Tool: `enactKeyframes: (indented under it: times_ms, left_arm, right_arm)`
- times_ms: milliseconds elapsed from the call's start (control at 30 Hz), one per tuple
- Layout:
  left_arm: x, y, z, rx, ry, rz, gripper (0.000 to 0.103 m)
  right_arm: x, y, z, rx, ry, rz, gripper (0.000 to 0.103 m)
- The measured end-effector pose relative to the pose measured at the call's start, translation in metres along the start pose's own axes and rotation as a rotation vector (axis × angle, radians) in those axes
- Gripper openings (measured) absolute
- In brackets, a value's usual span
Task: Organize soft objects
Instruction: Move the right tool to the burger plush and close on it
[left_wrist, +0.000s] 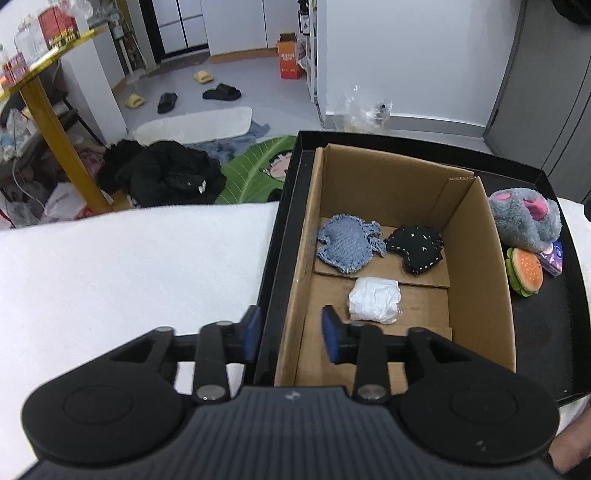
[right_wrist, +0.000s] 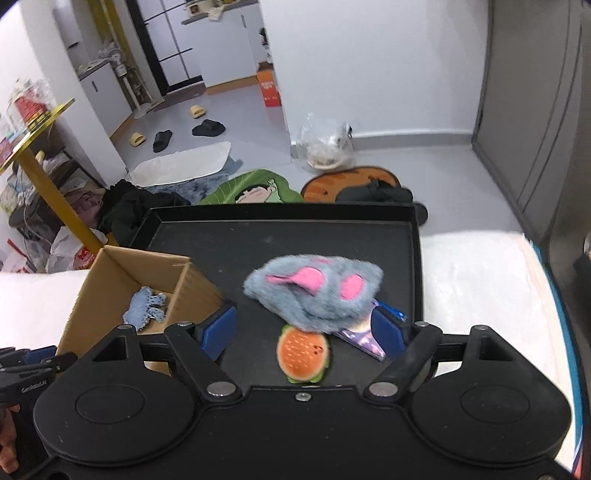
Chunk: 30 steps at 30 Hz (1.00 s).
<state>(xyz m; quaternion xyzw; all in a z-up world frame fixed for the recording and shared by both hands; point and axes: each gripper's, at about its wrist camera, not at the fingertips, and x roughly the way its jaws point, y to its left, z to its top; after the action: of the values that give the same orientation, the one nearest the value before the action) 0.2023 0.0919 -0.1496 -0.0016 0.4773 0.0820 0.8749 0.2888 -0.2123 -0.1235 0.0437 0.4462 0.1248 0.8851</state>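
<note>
A cardboard box (left_wrist: 476, 258) stands in a black tray (left_wrist: 543, 325). In it lie a blue denim pouch (left_wrist: 347, 245), a black stitched pouch (left_wrist: 415, 249) and a white crumpled bundle (left_wrist: 375, 300). My left gripper (left_wrist: 291, 334) is open and empty, straddling the box's left wall. Right of the box lie a grey furry plush (right_wrist: 314, 291), a burger plush (right_wrist: 303, 352) and a purple packet (right_wrist: 364, 339). My right gripper (right_wrist: 306, 330) is open and empty, hovering just above the burger plush with the grey plush ahead of it.
The tray (right_wrist: 280, 236) rests on a white cloth surface (left_wrist: 122, 273). Beyond the edge lie black clothes (left_wrist: 162, 173), a green cartoon mat (left_wrist: 258, 170), slippers and a yellow-legged table (left_wrist: 55, 129). The box (right_wrist: 110, 280) sits left of my right gripper.
</note>
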Motion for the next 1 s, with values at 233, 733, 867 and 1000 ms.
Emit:
enactKeyframes:
  times_ms: [233,733,867,1000]
  left_arm:
    - [0.0,-0.01,0.001,0.043,-0.006,0.075,0.05]
    - [0.006,-0.027,0.012,0.088,0.049,0.127,0.051]
    - [0.008,-0.036,0.017,0.11,0.051,0.155,0.051]
    - [0.013,-0.045,0.019,0.139,0.056,0.175,0.052]
  right_arm:
    - [0.019,-0.019,-0.009,0.038,0.032,0.006,0.079]
    - [0.061,-0.015,-0.027,0.033,0.09,0.017,0.079]
    - [0.069,-0.012,-0.031,-0.001,0.085,0.006,0.079]
    - [0.073,-0.009,-0.036,-0.025,0.09,0.003,0.079]
